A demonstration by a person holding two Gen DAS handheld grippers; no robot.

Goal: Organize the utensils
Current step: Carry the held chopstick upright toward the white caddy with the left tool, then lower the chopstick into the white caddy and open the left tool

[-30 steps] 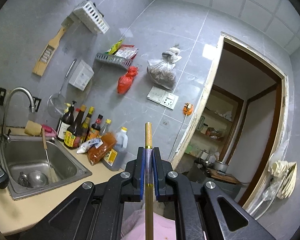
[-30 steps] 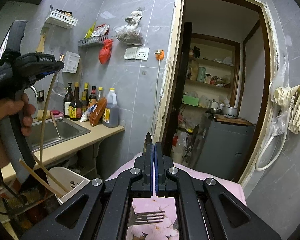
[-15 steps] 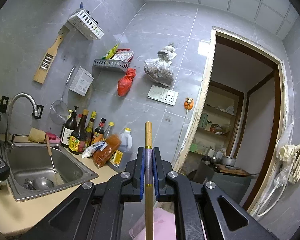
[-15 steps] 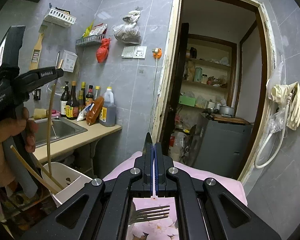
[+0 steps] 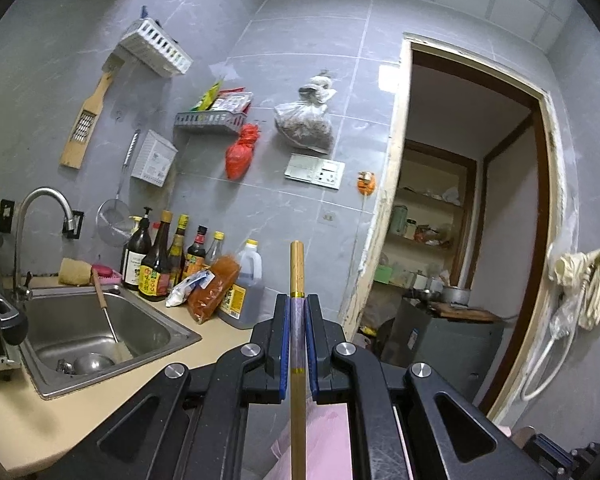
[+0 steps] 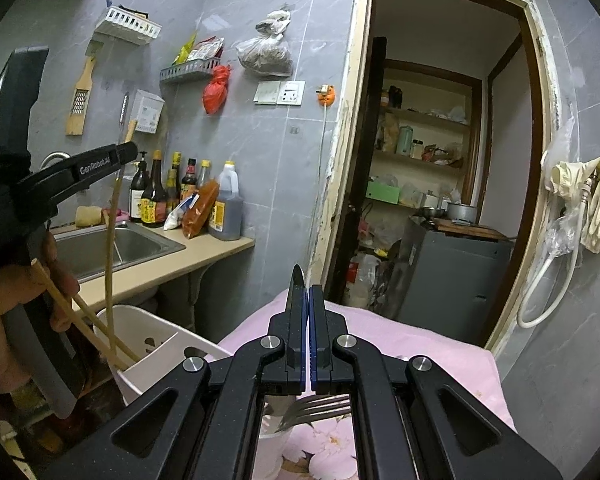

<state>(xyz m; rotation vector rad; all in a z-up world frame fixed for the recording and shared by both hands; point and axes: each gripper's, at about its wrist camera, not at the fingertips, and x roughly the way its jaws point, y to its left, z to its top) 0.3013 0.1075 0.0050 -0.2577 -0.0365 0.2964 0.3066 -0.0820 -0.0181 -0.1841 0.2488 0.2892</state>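
My left gripper (image 5: pixel 298 308) is shut on a brown chopstick (image 5: pixel 297 268) that stands upright between its blue pads. In the right wrist view the left gripper (image 6: pixel 126 151) holds that chopstick (image 6: pixel 110 240) with its lower end inside a white utensil holder (image 6: pixel 156 344), where two more chopsticks (image 6: pixel 80 312) lean. My right gripper (image 6: pixel 309 296) is shut with nothing seen between the pads. A metal fork (image 6: pixel 320 410) lies on the pink floral cloth (image 6: pixel 400 344) below it.
A counter (image 6: pixel 172 268) with a steel sink (image 5: pixel 96 328) and several sauce bottles (image 5: pixel 168 260) runs along the tiled wall. An open doorway (image 6: pixel 440 160) leads to a storeroom with a grey cabinet (image 6: pixel 452 272). Gloves (image 6: pixel 596 204) hang at right.
The left gripper with the chopstick has come down toward the white holder, and the chopstick's lower end now sits in it. The right gripper has stayed shut over the fork.
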